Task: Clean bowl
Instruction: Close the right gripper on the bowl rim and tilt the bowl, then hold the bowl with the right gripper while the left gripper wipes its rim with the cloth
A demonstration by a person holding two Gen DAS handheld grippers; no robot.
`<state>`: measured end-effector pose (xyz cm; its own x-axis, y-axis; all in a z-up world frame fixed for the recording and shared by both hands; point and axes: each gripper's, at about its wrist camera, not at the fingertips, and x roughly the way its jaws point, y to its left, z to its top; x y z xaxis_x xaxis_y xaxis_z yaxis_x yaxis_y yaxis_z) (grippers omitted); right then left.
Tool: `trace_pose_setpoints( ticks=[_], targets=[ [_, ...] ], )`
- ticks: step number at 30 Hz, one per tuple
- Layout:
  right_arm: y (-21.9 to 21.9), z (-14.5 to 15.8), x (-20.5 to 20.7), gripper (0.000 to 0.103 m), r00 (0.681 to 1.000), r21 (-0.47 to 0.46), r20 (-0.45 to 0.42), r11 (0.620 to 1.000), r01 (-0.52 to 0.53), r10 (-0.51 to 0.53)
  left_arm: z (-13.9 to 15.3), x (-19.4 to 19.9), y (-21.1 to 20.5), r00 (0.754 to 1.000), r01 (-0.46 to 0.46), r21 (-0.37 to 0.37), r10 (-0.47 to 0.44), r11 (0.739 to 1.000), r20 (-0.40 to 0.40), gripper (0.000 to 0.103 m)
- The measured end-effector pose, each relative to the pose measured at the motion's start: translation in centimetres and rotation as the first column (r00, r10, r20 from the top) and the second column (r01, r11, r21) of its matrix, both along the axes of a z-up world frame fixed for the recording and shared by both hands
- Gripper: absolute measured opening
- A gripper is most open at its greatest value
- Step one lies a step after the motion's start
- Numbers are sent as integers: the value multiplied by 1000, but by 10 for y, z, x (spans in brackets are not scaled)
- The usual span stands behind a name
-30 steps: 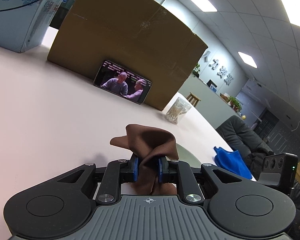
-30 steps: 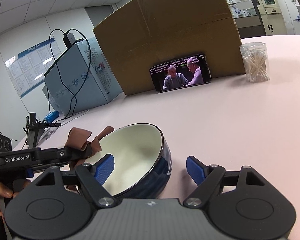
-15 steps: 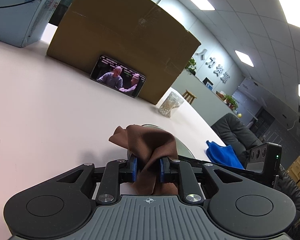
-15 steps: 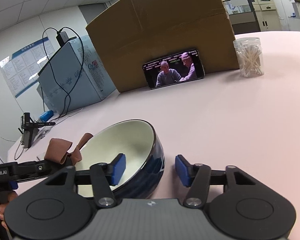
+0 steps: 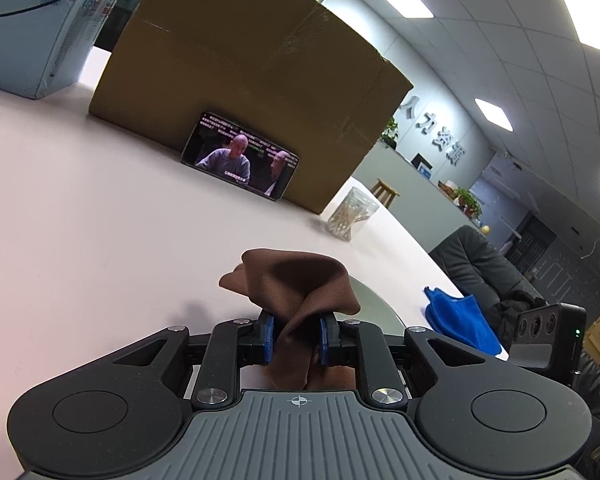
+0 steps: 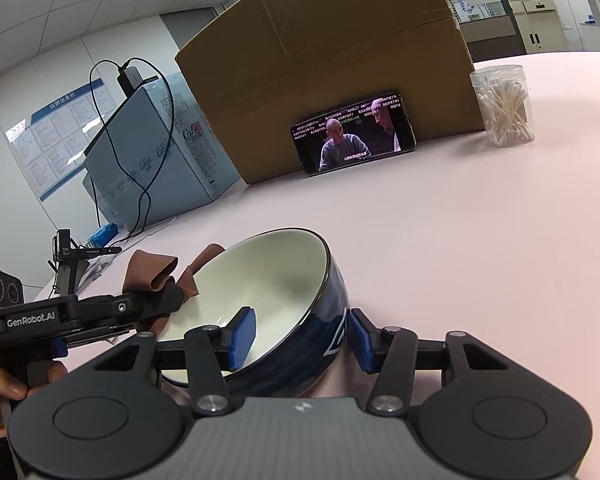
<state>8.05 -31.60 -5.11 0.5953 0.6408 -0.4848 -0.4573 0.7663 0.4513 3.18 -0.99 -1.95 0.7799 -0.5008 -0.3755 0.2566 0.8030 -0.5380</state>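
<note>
A second ago the right tool point(image 6: 298, 336) gaped wide around the bowl point(image 6: 276, 300); now its blue pads pinch the bowl's near wall, one inside, one outside, tipping it on the pink tabletop point(image 6: 460, 240). The left tool point(image 5: 296, 338) remains clamped on the brown cloth point(image 5: 296, 284), nosing slightly downward at the bowl's nine o'clock. Only the right view shows the bowl's white inside; the left shows a blue rag point(image 5: 460, 320) at three o'clock.

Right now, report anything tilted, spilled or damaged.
Only the dark blue bowl with white inside sits tilted, its rim clamped in the right gripper. The brown cloth is bunched in the left gripper. No spill or damage shows.
</note>
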Motion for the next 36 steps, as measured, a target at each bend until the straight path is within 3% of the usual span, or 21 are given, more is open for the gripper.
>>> trace_pose_setpoints(
  ticks=[8,23,36],
  targets=[
    [2,2,-2,54,1000,-16,9,1000,5,-4,0,-4,1,1000,0,-17,0,1000,-8,18],
    [7,6,-18,56,997,-74,15,995,71,-70,-1,40,-11,1000,-3,34,3,999,-19,18],
    [13,8,-5,59,999,-113,21,992,53,-50,-3,-2,5,999,49,-57,-50,997,-15,18]
  ],
)
